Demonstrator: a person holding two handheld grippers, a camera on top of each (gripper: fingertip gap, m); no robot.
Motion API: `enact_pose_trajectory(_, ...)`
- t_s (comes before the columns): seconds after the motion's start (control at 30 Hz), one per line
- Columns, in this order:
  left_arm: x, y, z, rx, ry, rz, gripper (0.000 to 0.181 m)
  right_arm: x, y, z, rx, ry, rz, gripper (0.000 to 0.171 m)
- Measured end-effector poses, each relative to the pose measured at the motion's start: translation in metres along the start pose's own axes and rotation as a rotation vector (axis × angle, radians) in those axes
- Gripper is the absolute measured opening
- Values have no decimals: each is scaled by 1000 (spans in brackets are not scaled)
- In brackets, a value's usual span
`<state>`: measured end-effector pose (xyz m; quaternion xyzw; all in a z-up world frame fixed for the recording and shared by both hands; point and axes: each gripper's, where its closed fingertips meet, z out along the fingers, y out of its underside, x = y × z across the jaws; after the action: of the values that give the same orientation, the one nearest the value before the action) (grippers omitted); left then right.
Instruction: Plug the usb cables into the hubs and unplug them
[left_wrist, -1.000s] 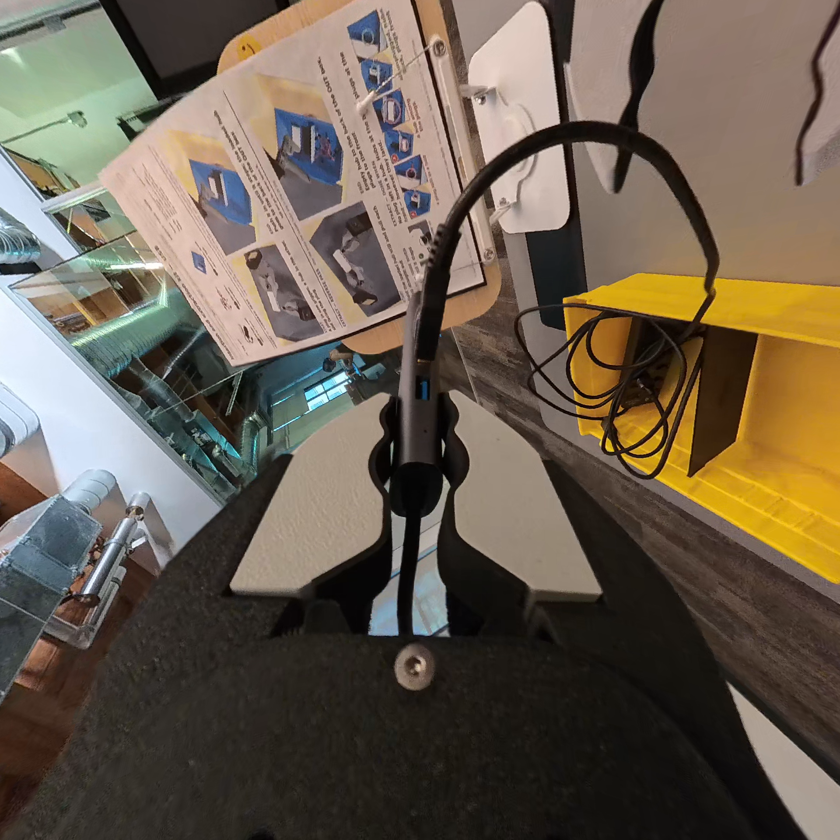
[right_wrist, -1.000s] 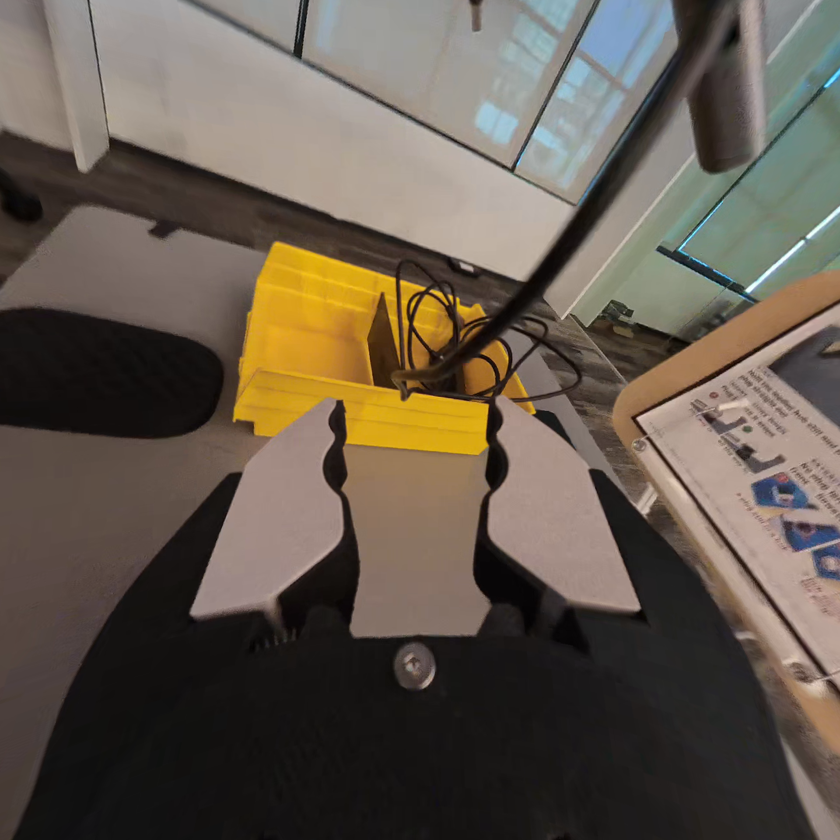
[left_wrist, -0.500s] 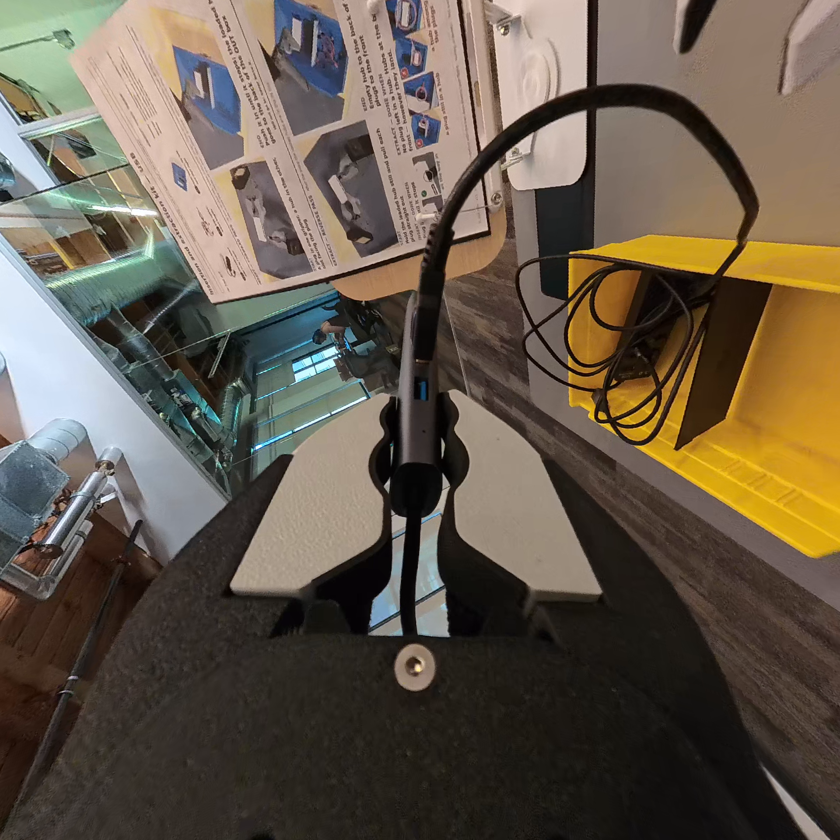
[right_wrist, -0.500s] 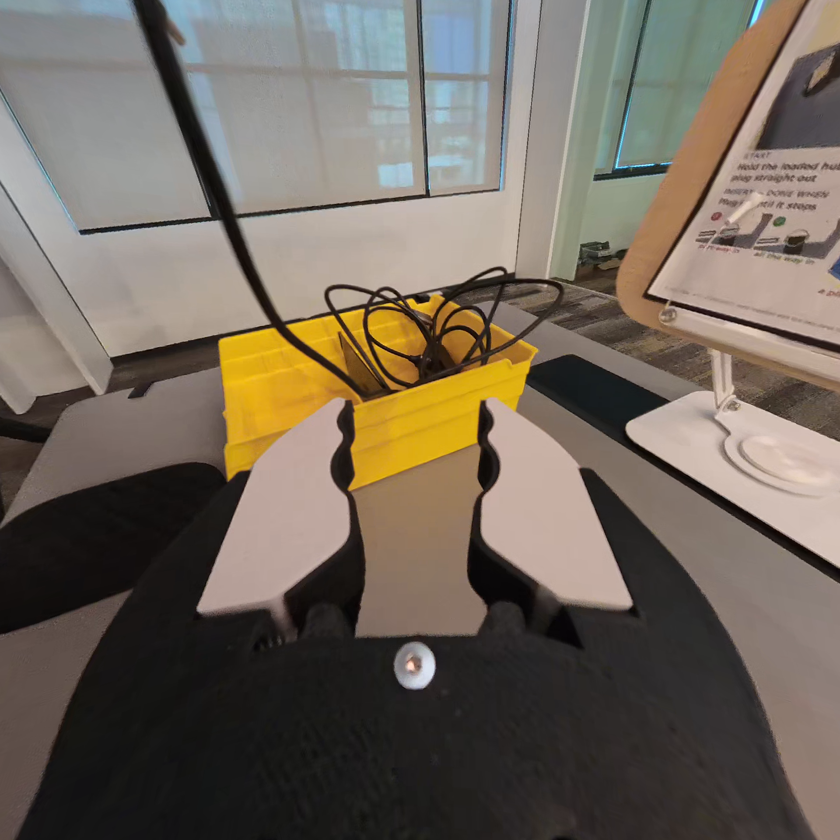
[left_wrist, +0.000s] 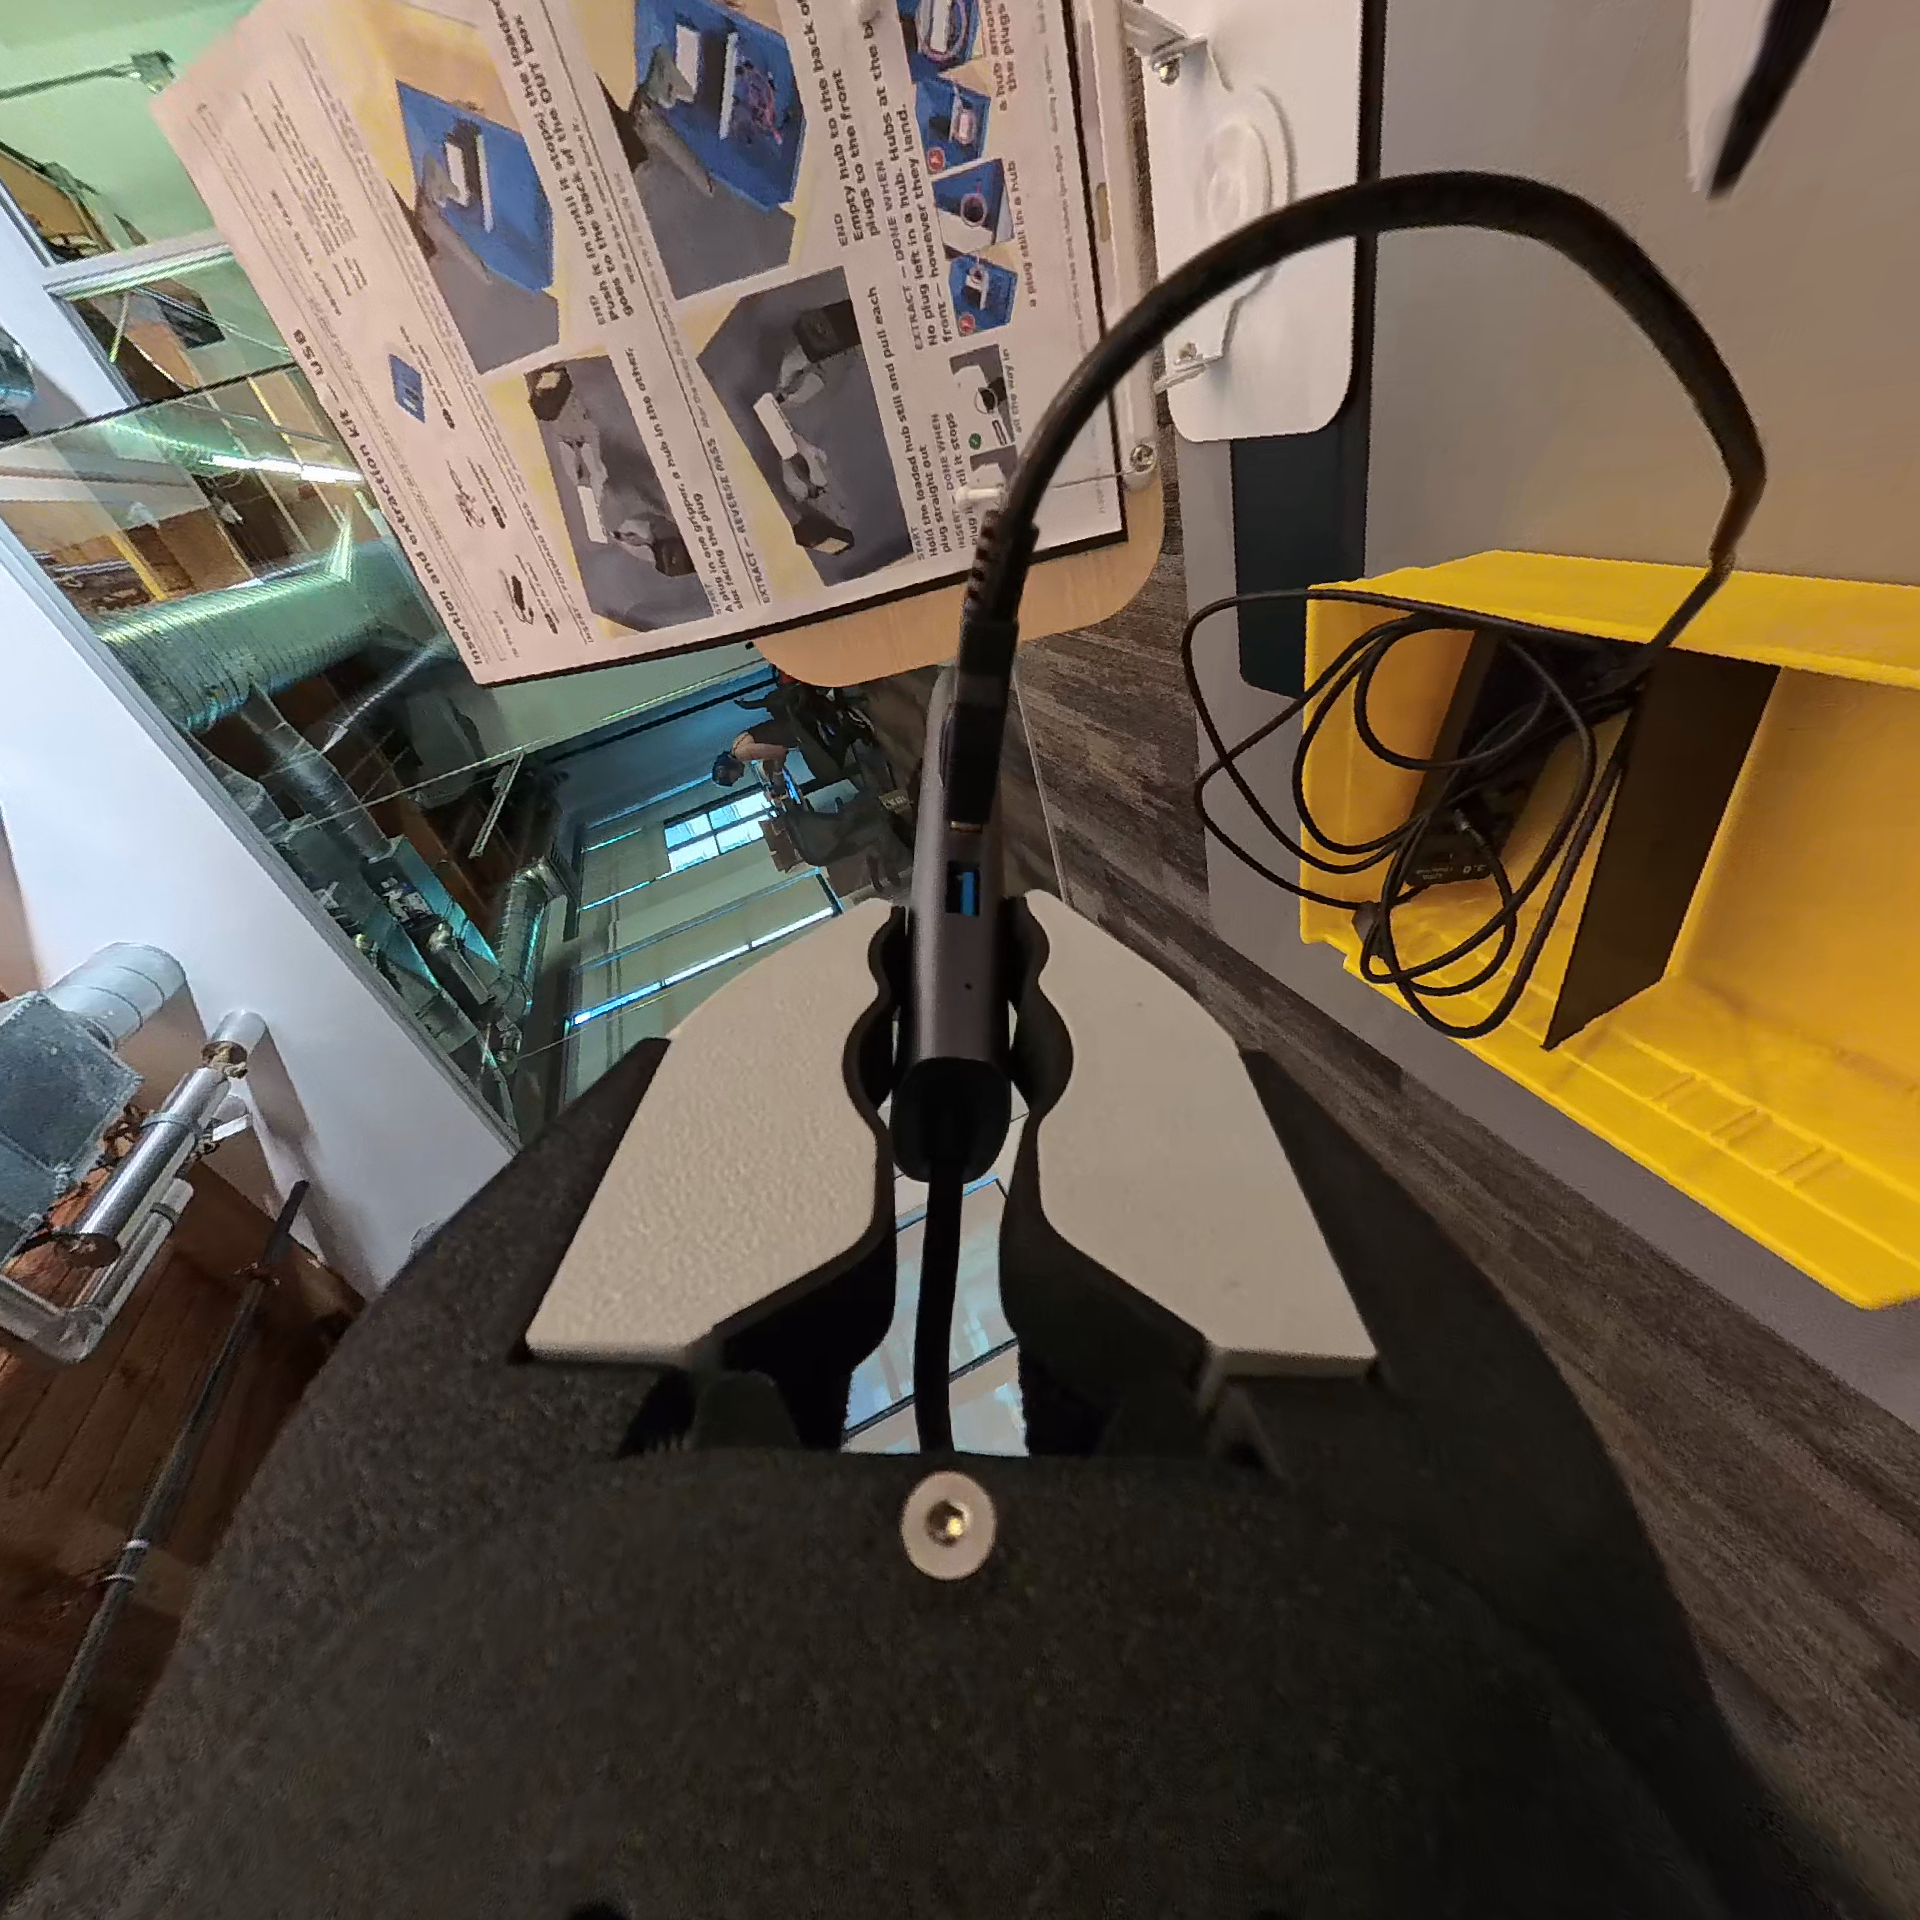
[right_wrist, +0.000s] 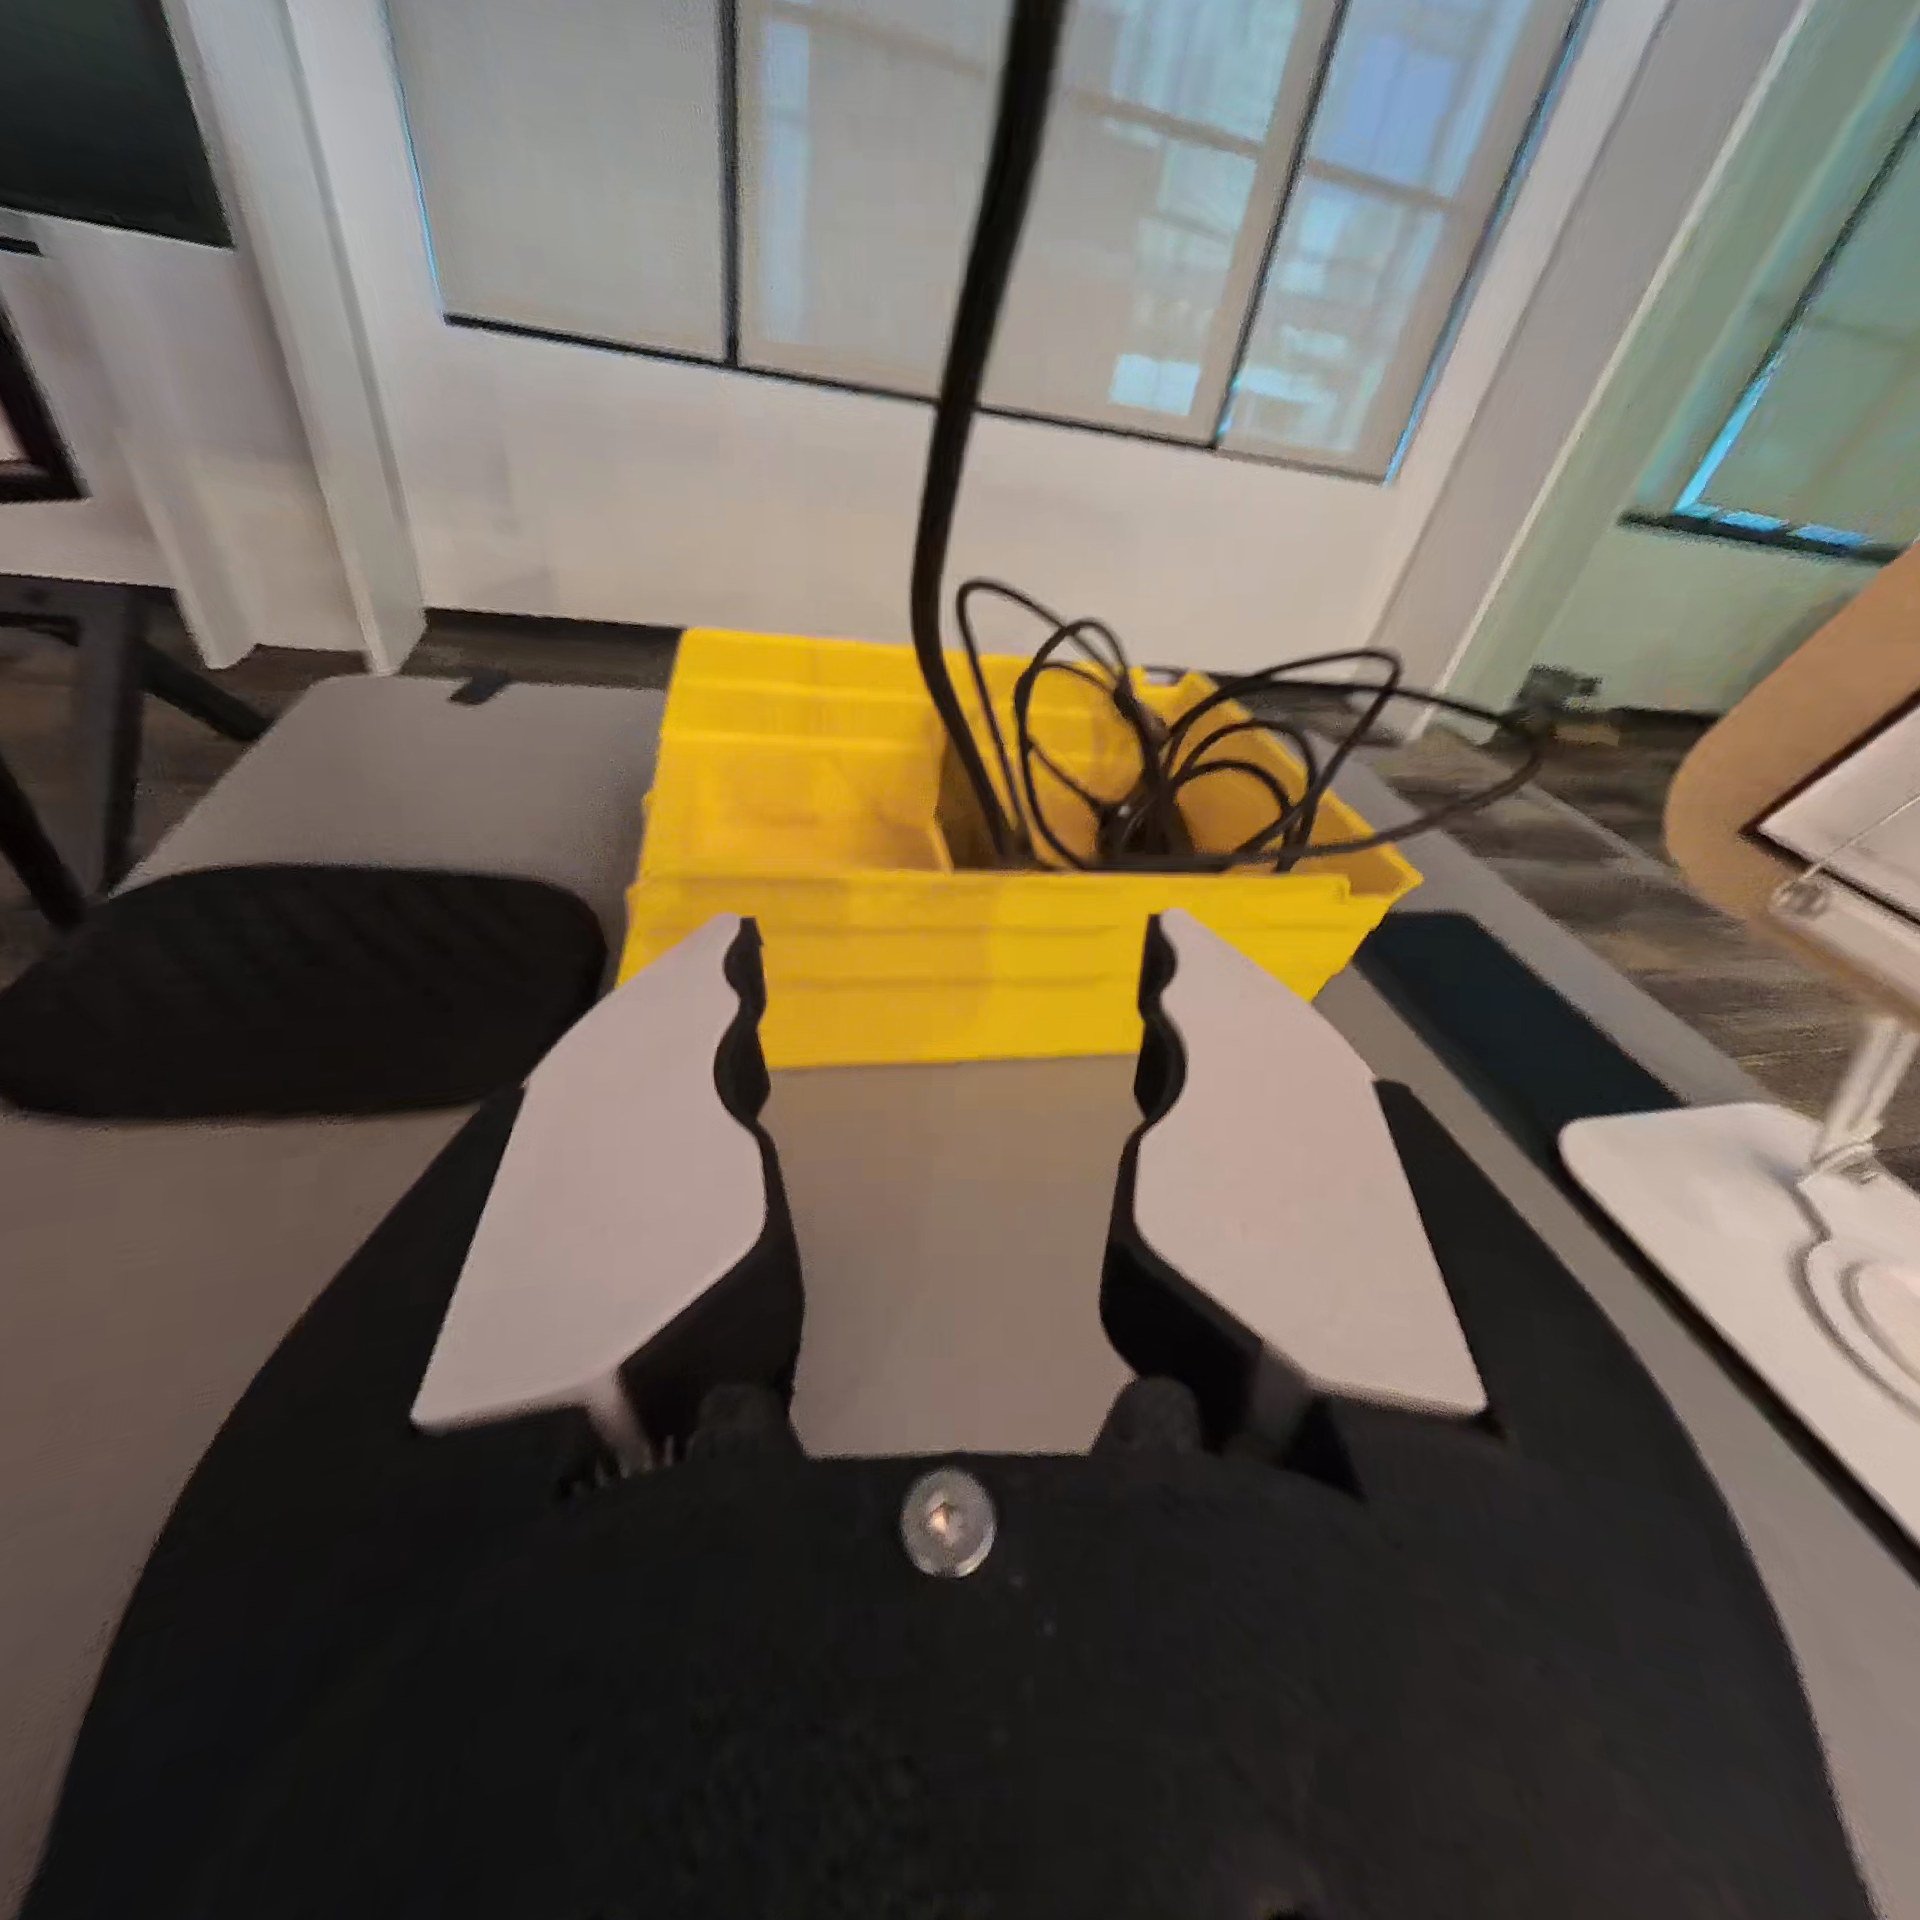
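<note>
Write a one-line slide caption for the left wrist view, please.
Left gripper clamps a hub; its plugged cable arcs into the yellow bin.

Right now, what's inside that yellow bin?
A tangle of thin black cables fills the yellow bin's right compartment beside a black divider. Whatever lies beneath them is hidden.

Cable tangle crowding bin

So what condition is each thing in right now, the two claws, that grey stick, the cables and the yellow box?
Left gripper: shut on the hub.
Hub: held, thick cable plugged in, one blue port empty.
Thick cable: arching from hub into the bin.
Right gripper: open, empty.
Yellow bin: on the table, open-topped.
Thin cables: tangled in one bin compartment.
</note>
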<state>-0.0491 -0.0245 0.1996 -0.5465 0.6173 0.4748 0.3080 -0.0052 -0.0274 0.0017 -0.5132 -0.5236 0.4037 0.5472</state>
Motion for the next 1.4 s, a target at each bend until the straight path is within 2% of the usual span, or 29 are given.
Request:
enact_pose_trajectory(0.13, -5, 6, -1, -6, -10, -27, 18, 12, -4, 39, 34, 103, -49, 66)
enact_pose_trajectory(0.23, -7, 15, -3, -25, -9, -34, 18, 10, -1, 65, 85, 48, -25, 50)
enact_pose_trajectory(0.33, -7, 25, -6, -37, -13, -37, 18, 8, 3, 84, 106, 76, -95, 42)
enact_pose_trajectory(0.37, -8, 29, -7, -39, -15, -42, 18, 8, 4, 90, 100, 83, -104, 33)
enact_pose_trajectory(0.4, -9, 33, -7, -44, -18, -49, 18, 9, 5, 94, 75, 92, -119, 6)
enact_pose_trajectory(0.57, -14, 64, -12, -77, -45, -102, 18, 25, -17, 103, -20, 81, -170, 5)
enact_pose_trajectory(0.83, -43, 126, -29, -128, -119, -292, 18, 56, -94, 117, -203, 68, -254, 5)
enact_pose_trajectory(0.97, -50, 152, -34, -166, -138, -346, 18, 69, -121, 124, -278, 103, -211, 4)
enact_pose_trajectory(1.17, -53, 170, -40, -184, -163, -399, 18, 88, -187, 118, -163, 178, -101, 4)
enact_pose_trajectory(1.4, -52, 184, -47, -197, -180, -447, 18, 105, -240, 89, -170, 254, -172, 5)
